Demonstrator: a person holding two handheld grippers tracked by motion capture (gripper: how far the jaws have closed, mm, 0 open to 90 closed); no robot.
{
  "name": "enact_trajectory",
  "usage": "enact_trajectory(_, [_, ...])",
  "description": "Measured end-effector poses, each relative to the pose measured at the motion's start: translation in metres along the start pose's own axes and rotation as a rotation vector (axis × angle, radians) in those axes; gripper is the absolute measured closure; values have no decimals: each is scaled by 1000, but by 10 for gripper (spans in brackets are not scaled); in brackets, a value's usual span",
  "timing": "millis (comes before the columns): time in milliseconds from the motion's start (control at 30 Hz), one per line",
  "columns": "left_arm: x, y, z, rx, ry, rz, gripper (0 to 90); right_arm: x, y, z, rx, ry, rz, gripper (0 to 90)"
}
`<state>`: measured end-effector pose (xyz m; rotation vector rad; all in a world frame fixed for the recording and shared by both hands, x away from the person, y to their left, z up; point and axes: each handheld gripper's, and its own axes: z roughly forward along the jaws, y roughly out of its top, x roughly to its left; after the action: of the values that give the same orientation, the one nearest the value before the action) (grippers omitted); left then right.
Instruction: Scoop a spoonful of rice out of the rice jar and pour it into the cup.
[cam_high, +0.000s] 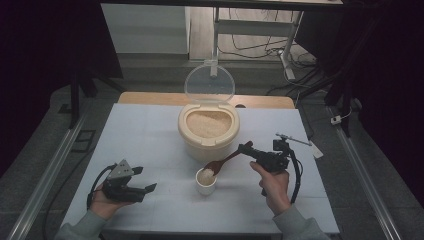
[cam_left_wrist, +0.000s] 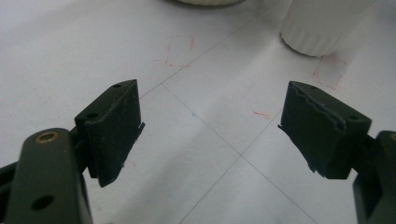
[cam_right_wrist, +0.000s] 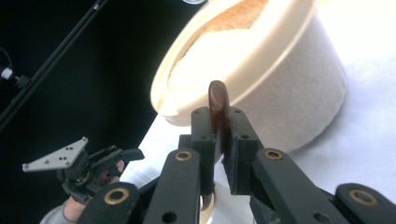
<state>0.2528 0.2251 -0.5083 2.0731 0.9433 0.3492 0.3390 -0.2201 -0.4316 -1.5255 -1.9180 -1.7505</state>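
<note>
the right gripper (cam_high: 246, 148) clamps the spoon (cam_high: 220, 164) handle, bowl over the cup (cam_high: 205, 181) at 6 o'clock of the rice tub (cam_high: 209, 131). tilting risks spilling grains. left gripper (cam_high: 145, 180) gapes wide, idle.

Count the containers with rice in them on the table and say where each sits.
2. The big cream rice bin, lid open, stands at the table's far middle. The small white cup sits just in front of it, under the wooden spoon.
</note>
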Motion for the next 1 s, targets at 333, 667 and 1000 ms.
enact_trajectory(333, [0,0,1,1,3,2,202,19,-1,-8,-27,1,-179,833])
enact_trajectory(667, [0,0,1,3,4,2,202,14,-3,-9,-42,29,-183,833])
enact_trajectory(1000, [1,-1,0,1,7,-1,203,9,0,-22,-101,74,-197,833])
